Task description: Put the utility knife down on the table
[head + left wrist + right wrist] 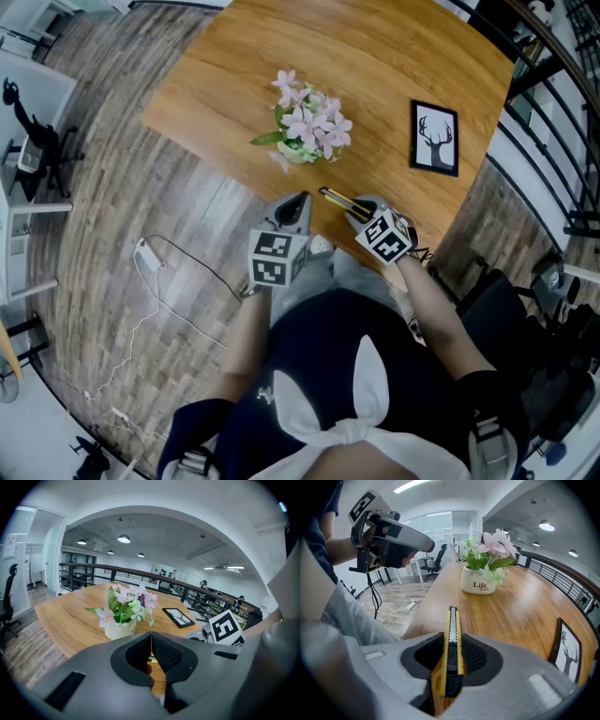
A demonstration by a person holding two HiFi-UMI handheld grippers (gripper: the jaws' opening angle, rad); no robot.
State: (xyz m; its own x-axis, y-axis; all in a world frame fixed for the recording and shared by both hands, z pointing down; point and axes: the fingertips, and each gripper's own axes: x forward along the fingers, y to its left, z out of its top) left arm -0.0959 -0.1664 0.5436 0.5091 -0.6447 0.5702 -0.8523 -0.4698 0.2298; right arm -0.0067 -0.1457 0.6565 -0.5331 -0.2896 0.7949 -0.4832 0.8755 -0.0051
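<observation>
Currently right gripper [451, 644] pinches the knife [452, 620] slider-up along its length, tip out over the near table [520, 606] edge; held low, likely for lay-down. Left gripper [151, 638] pressed together, empty, parked beside, clear of the drop. Smooth wood top: flowerpot [479, 582], picture [567, 648]. Plank floor [141, 187], open office.

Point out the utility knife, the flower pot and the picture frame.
utility knife [453, 638]: right gripper view, middle of its body, between the jaws.
flower pot [478, 586]: right gripper view, white front wall.
picture frame [435, 137]: head view, centre of the deer print.
</observation>
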